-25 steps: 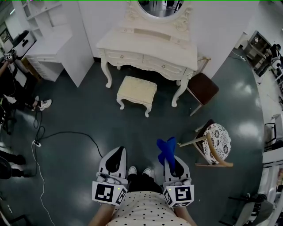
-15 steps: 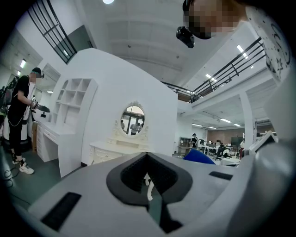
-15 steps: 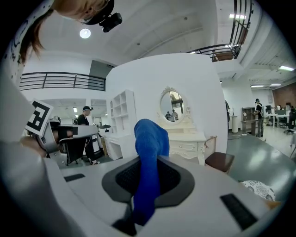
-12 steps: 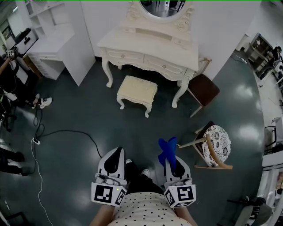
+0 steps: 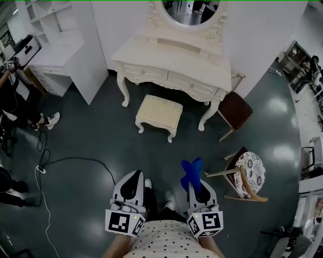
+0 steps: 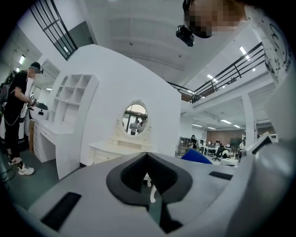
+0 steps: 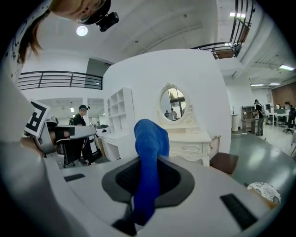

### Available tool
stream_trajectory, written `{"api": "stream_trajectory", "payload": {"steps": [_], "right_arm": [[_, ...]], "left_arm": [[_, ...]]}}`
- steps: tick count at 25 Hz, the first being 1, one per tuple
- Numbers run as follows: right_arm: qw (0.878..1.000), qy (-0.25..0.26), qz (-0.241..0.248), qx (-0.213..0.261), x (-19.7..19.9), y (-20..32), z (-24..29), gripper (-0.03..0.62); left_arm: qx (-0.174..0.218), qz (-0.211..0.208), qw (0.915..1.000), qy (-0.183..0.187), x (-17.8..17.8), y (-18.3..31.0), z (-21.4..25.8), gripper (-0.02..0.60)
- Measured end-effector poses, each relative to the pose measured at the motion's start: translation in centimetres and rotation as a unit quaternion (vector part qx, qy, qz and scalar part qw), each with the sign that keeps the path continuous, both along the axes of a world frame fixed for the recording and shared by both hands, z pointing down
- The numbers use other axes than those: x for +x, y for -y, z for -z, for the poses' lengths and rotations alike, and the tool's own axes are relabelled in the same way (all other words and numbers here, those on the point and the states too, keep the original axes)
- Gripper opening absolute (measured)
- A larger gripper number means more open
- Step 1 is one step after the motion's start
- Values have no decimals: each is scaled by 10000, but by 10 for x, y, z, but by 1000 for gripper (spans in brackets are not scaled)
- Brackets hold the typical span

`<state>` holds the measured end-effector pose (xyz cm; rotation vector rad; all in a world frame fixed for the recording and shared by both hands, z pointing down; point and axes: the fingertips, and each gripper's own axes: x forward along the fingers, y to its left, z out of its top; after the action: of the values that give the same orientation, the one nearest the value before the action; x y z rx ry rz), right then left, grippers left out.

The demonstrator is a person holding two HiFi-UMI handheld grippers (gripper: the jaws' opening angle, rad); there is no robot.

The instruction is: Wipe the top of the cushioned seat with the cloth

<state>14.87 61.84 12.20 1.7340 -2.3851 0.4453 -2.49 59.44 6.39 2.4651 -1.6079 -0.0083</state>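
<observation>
Drifted a bit closer to the furniture since a second ago, judging by the cushioned seat (image 5: 159, 112) and the dressing table (image 5: 176, 58) landing slightly lower in the head view. Also shifted feet, with one shoe (image 5: 147, 184) now poking out farther forward between the two grippers. Barely budged the grippers themselves. Got the right gripper (image 5: 195, 185) clamped on the blue cloth (image 5: 191, 170), pinched near its lower end, most of it sticking up past the jaw tips and curling over at the top. Got the left gripper (image 5: 135, 175) carrying nothing, jaws pulled in to a thin slit, with just a sliver of floor and a white furniture leg showing through in its own view. Holding both side by side, low and close to the body, just above a polka-dot top (image 5: 166, 241). Nowhere near the seat yet: straight ahead of both grippers and well apart from them, tucked just in front of the table, untouched by the cloth. Past that, spotting an oval mirror (image 5: 187, 10) on the table. Off to the right of the right gripper, near it, seeing a chair with a round patterned cushion (image 5: 251, 162). Farther ahead on that side, a brown chair (image 5: 236, 105) beside the table's leg. Out to the left of the left gripper, noticing a dark cable (image 5: 75, 160) looping over the floor, and way beyond it a person (image 5: 12, 95) in dark clothes next to white shelving (image 5: 55, 50).
</observation>
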Motion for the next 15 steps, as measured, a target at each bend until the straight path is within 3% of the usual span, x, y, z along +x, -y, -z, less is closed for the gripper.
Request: {"api": "stream_trajectory", "payload": {"steps": [15], "right_arm": [[9984, -56, -553, 44, -74, 110, 5, 61]], "left_arm": [[7, -484, 9988, 14, -73, 126, 3, -8]]}}
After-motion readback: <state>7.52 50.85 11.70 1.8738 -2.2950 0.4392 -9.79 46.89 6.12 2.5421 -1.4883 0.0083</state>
